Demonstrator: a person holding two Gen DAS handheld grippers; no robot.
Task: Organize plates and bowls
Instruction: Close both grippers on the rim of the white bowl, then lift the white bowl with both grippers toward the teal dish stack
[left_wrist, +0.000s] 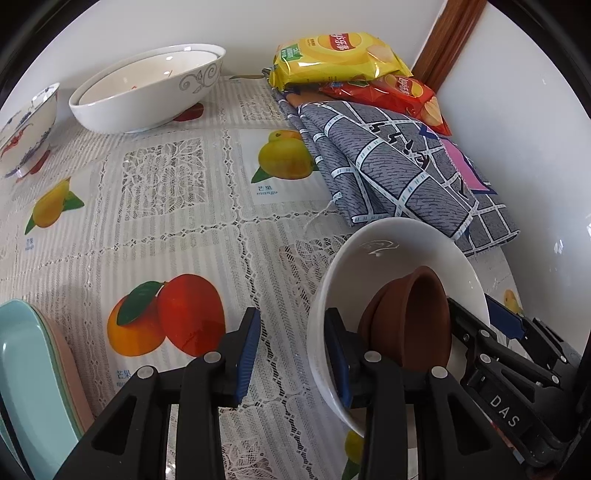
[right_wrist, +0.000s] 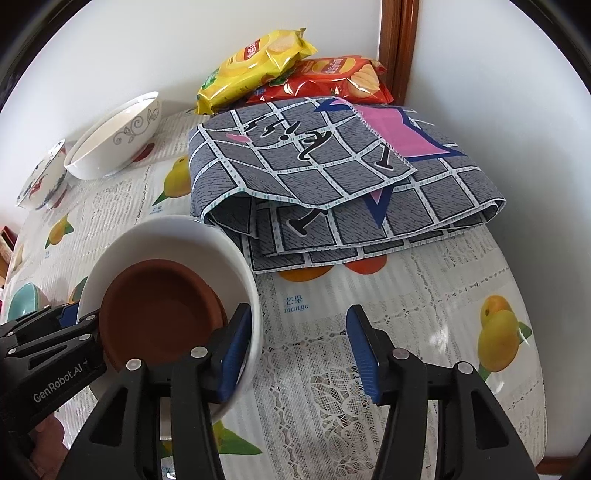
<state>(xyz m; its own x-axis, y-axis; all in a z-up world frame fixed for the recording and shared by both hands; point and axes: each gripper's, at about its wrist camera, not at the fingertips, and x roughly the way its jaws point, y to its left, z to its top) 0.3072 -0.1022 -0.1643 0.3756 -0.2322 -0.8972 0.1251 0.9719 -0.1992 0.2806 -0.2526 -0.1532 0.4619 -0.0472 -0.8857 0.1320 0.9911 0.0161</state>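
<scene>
A plain white bowl (left_wrist: 373, 240) (right_wrist: 177, 232) stands on the fruit-print tablecloth, with brown clay bowls (left_wrist: 417, 317) (right_wrist: 155, 314), seemingly two nested, leaning inside it. My left gripper (left_wrist: 291, 354) (right_wrist: 77, 317) straddles the bowl's left rim, one finger inside and one outside, and a gap shows beside the outer pad. My right gripper (right_wrist: 299, 350) (left_wrist: 480, 321) straddles the opposite rim. Its inner finger is in the bowl by the brown bowls; its outer finger stands well off the wall. Neither gripper presses on the bowl.
A large white bowl with grey scrolls (left_wrist: 147, 92) (right_wrist: 114, 140) and a small blue-and-red patterned bowl (left_wrist: 27, 125) (right_wrist: 40, 177) sit by the back wall. Teal and pink plates (left_wrist: 33, 369) lie stacked at left. A folded grey cloth (right_wrist: 332, 177) and chip bags (right_wrist: 258, 62) fill the corner.
</scene>
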